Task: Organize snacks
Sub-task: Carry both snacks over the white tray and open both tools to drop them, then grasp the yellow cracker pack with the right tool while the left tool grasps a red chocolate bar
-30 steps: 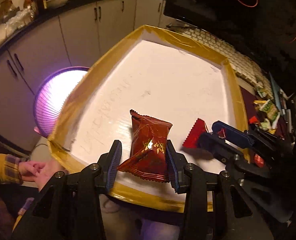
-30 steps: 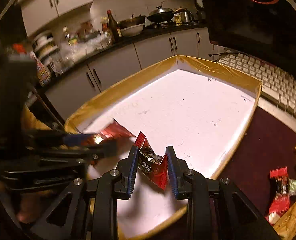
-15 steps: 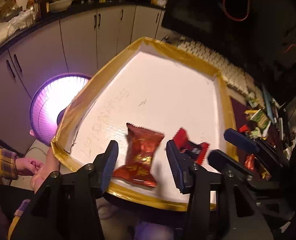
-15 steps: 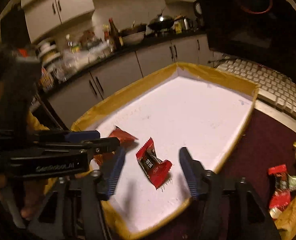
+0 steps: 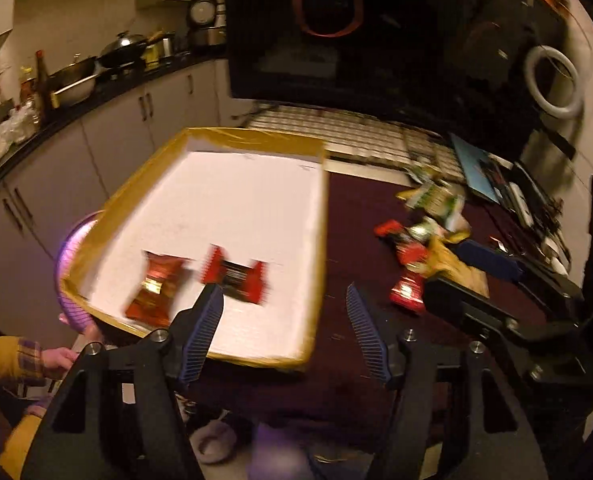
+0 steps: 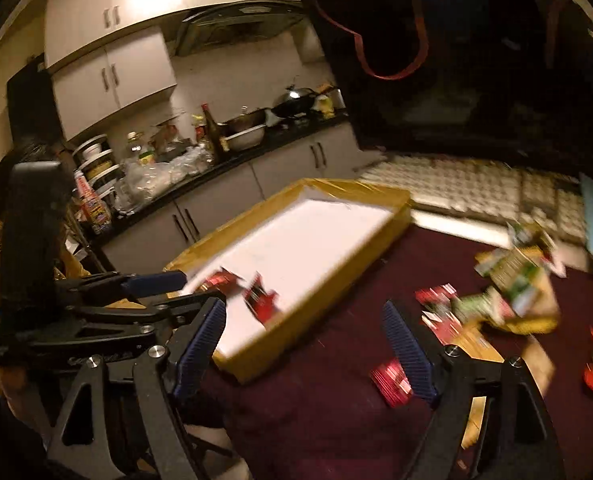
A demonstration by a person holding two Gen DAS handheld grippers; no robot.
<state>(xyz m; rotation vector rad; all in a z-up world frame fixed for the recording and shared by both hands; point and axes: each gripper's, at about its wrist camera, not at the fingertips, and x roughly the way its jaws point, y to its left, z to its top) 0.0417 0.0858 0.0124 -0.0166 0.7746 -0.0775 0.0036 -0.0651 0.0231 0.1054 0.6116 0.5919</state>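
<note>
Sitting on the maroon table [image 5: 360, 216], the tray [image 5: 316, 240] holds two red packets [image 5: 236, 276] at its near end. Loose pile [image 6: 508, 292] lies right of the tray, closer to the right gripper [image 6: 304, 336], one red pack [image 6: 390, 384] beside its right finger, long axis slanted. Left gripper [image 5: 282, 332] hangs over the tray's right rim. Both jaws spread wide, empty. Blurry.

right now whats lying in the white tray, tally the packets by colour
dark red and gold packet: 1
bright red and black packet: 1
total in the tray: 2
</note>
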